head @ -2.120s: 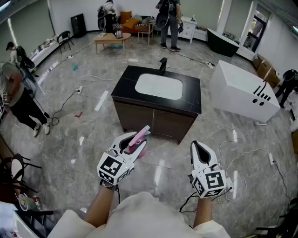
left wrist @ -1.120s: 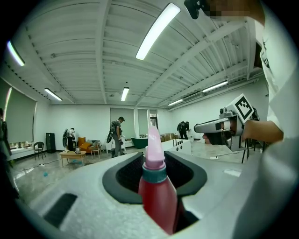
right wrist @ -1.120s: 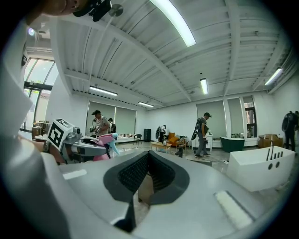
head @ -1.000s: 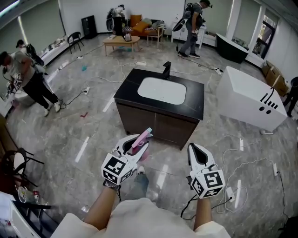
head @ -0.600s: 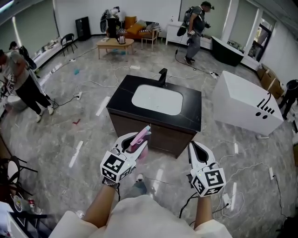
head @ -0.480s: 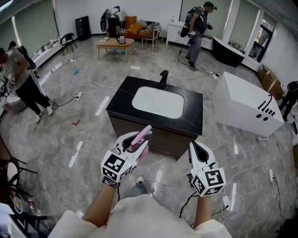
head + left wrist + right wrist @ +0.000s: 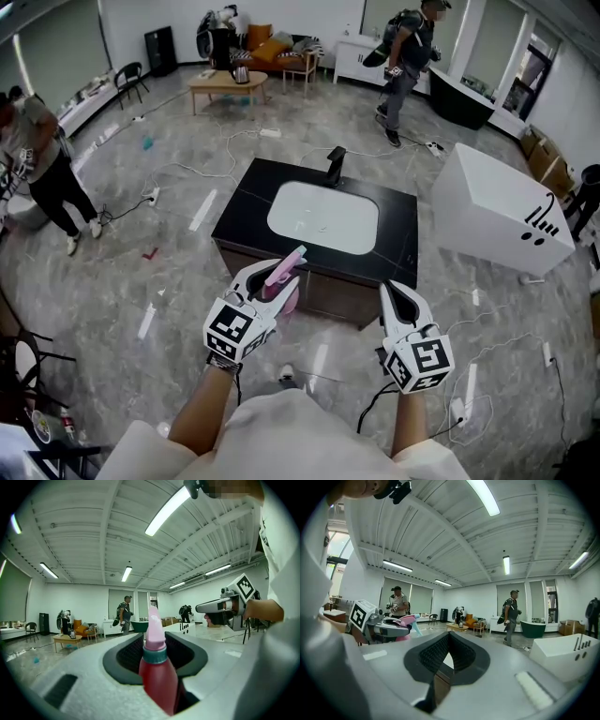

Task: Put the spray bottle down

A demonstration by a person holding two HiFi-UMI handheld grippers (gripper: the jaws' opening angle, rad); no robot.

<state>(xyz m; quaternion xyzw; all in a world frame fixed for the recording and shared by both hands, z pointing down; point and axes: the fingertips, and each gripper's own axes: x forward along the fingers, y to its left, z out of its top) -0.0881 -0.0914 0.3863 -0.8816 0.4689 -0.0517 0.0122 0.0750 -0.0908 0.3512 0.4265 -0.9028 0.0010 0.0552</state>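
Note:
My left gripper [image 7: 269, 284] is shut on a pink spray bottle [image 7: 281, 273], whose nozzle sticks out past the jaws toward the vanity. In the left gripper view the bottle [image 7: 157, 677] stands upright between the dark pads, with a red-pink body, a teal collar and a pale pink nozzle. My right gripper [image 7: 394, 298] is held level beside it, shut, with nothing in it; its pads [image 7: 440, 651] meet at the tips. Just ahead of both grippers is a vanity with a black counter [image 7: 246, 204], a white basin [image 7: 324, 217] and a black faucet [image 7: 335, 166].
A white tub-shaped block [image 7: 502, 220] lies on the floor to the vanity's right. Cables [image 7: 487, 375] trail over the marble floor. One person [image 7: 408, 66] walks at the back and another [image 7: 33, 169] stands at the left. A low table [image 7: 225, 82] and a sofa stand far back.
Both grippers have moved forward together, so the vanity is now closer beneath them. The bottle stays gripped in the left one. The person at the back has walked right.

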